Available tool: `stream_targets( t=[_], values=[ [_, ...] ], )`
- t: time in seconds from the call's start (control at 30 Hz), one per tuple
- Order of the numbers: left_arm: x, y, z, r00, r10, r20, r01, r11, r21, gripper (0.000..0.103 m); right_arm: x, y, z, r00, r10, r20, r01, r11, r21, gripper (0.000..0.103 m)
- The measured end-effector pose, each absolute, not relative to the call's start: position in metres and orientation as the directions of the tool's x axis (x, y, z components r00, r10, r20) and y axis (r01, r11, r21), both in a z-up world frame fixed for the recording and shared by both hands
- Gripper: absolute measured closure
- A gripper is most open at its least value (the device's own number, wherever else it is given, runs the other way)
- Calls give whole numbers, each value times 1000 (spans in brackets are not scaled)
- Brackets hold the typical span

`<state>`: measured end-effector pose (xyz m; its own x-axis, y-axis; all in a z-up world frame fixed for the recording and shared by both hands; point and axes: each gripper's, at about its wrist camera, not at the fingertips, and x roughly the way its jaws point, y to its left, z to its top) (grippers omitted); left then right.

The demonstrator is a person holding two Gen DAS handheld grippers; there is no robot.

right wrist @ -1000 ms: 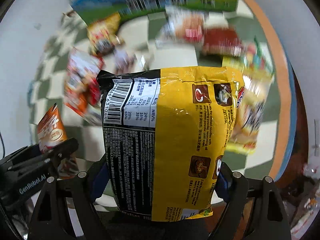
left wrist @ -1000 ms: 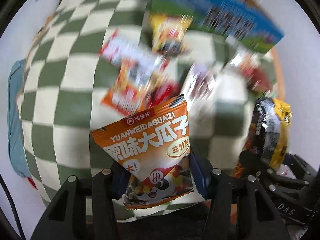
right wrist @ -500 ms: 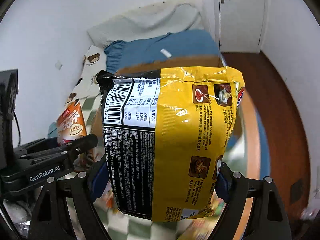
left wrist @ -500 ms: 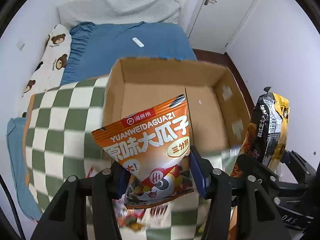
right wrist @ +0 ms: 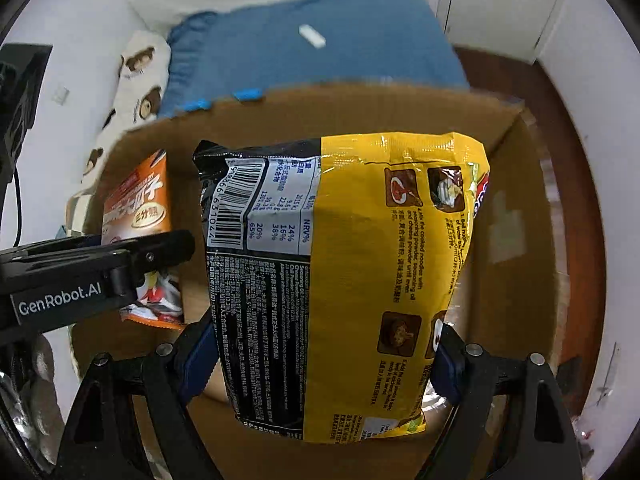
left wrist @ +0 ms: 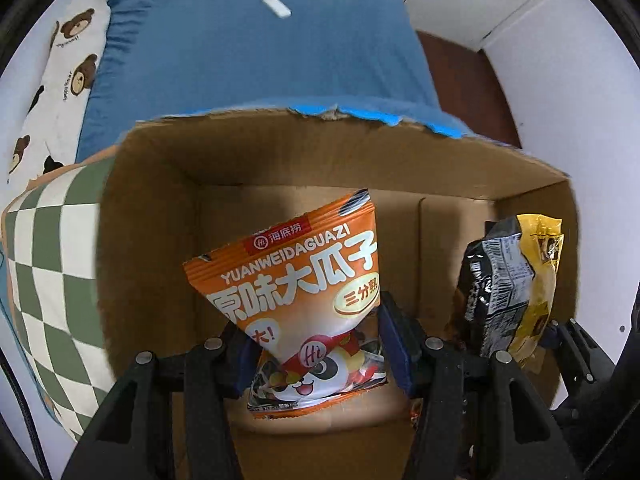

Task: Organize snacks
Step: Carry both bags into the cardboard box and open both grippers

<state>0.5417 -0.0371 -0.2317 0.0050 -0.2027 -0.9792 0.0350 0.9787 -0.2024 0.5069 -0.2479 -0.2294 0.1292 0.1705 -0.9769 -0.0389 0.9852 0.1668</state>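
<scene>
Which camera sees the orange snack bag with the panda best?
The left wrist view: the orange snack bag faces it front-on, held in the left gripper, panda and lettering clear. The right wrist view shows it only sideways at the left edge, partly behind that gripper.

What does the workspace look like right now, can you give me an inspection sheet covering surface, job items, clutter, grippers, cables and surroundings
Surface: green and white checkered cloth, only its left part in view.
Job's things: open cardboard box; orange sunflower seed packet; yellow and black instant noodle packet. Both packets are held inside the box opening, not yet released.
Clutter: nothing seen.
Grippers: left gripper shut on the seed packet; right gripper shut on the noodle packet.
Cables: thin black cable at the left edge of the right wrist view.
Surroundings: blue bedsheet with a small white object; bear-print pillow; white door; wooden floor.
</scene>
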Motion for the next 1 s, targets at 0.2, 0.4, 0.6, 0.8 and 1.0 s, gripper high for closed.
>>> stream_targets(
  t=[0.2, 0.4, 0.6, 0.8, 1.0],
  values=[
    [546, -46, -246, -27, -206, -978, 36, 978, -207, 52, 524, -252, -260, 61, 186, -981, -39, 982, 184, 15],
    [549, -45, -235, 26, -195, -981, 38, 980, -193, 11, 527, -256, -270, 37, 181, -983, -30, 983, 180, 6],
    [534, -35, -221, 56, -190, -980, 41, 981, -188, 11, 519, -274, -249, 77, 154, -985, -15, 988, 153, 4],
    [514, -33, -210, 106, -153, -983, 35, 988, -150, 11, 497, -268, -229, 92, 101, -991, -5, 995, 101, 4],
    [484, -29, -186, 186, -119, -975, 45, 993, -113, 11, 467, -263, -208, 149, 70, -986, -2, 998, 71, 4]
  ],
)
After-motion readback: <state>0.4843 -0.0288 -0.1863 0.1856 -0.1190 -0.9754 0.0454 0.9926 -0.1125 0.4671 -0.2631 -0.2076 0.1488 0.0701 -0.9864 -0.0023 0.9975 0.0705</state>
